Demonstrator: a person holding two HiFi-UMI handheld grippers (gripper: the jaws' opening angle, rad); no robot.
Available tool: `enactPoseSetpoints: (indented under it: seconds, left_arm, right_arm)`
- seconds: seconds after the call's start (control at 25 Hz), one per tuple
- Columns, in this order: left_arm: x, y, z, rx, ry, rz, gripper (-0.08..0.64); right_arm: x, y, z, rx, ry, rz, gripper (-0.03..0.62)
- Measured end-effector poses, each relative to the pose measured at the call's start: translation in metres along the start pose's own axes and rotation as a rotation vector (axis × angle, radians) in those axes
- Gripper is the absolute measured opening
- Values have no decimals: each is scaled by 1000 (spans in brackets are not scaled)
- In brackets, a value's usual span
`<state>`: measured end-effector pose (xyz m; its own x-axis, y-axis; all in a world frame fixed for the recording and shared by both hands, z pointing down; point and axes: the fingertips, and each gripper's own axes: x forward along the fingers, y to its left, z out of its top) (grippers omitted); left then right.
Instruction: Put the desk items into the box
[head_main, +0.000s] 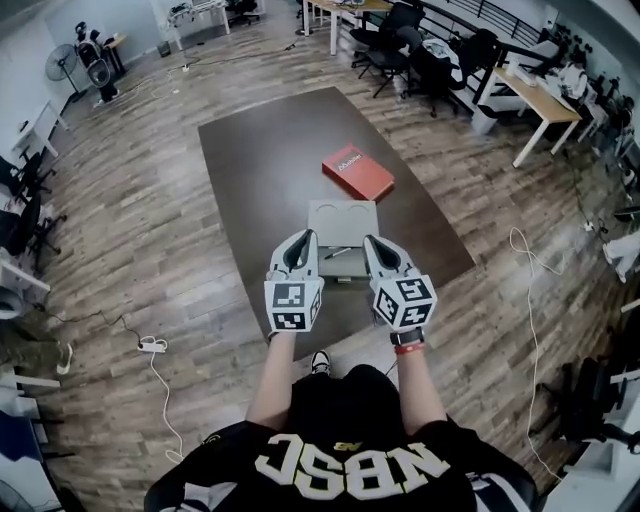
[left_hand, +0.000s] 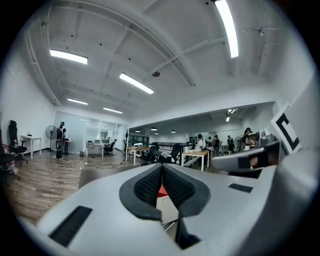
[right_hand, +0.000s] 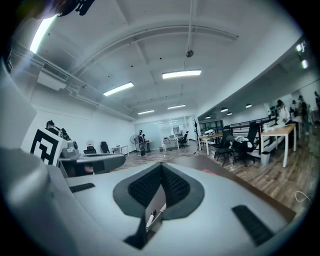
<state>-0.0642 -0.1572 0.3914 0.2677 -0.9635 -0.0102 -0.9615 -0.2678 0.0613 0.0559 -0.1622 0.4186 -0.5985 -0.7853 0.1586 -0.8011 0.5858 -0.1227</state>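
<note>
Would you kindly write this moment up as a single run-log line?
left gripper: shut, empty | right gripper: shut, empty | red book: on table beyond grey box | pen: at box's near end

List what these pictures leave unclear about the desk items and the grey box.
- Head view: near end of the grey box, hidden behind the left gripper and right gripper.
- Head view: print on the red item, too small.
- Right gripper view: the pen, mostly hidden by that gripper's own body.
</note>
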Motion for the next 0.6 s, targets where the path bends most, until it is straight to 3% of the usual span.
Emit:
enactPoseSetpoints:
  seconds: [0.24, 0.6]
  left_arm:
    - [18, 35, -54, -82, 120, 13, 15]
    - [32, 100, -105, -155, 259, 119, 17]
  right_arm:
    - [50, 11, -27, -17, 103, 66, 6]
    - [128, 36, -63, 8, 206, 213, 6]
